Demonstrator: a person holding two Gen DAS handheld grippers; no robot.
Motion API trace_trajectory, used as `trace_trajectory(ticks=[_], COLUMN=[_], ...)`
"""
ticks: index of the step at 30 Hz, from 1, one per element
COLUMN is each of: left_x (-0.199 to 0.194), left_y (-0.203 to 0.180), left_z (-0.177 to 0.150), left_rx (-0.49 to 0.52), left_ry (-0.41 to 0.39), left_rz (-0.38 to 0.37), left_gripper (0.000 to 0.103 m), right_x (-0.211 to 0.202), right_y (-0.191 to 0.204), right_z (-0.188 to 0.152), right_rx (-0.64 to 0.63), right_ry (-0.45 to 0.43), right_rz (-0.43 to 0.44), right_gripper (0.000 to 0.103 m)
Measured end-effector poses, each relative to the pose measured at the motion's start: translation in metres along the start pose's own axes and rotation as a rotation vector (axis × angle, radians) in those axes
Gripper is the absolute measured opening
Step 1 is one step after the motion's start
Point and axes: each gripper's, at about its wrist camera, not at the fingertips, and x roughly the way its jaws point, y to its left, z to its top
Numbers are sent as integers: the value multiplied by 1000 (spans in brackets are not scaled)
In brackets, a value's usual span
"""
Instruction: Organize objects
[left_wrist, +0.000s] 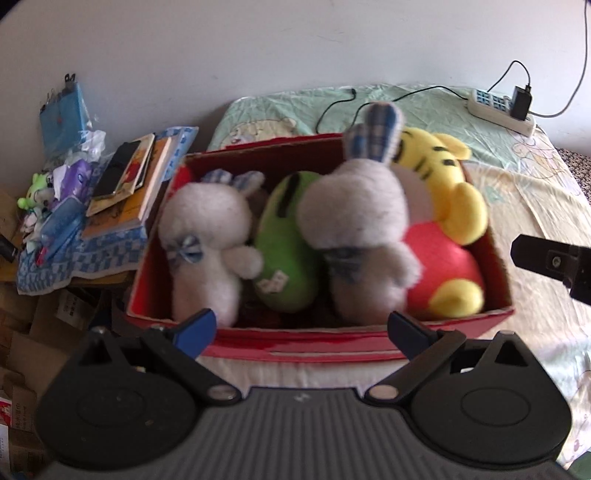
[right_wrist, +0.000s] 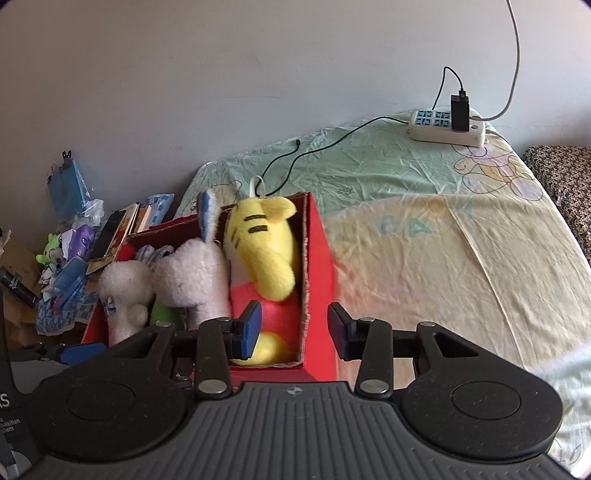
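On the bed, red box (left_wrist: 495, 258) packed with plush toys (left_wrist: 354, 225). Left gripper (left_wrist: 301, 330) wide open, empty, facing the near wall. Right gripper (right_wrist: 293, 330) part open, empty, straddling box's right wall (yellow plush (right_wrist: 266, 247) just inside). Next grasp looks best low on a body, not floppy ears.
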Motion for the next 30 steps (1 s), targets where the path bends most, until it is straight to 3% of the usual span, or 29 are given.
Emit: trace_trajectory(ticks=[11,30], left_x=[20,39], left_y=[44,73], left_z=[6,9], left_rx=[20,-18], left_ry=[-2,18], left_rz=[-18,-14], left_gripper=[100,100], right_x=[23,44], right_y=[40,71], right_z=[-2,0], right_rx=[24,-14], right_ry=[-9,20], right_rz=[-35,-69], right_gripper=[42,46])
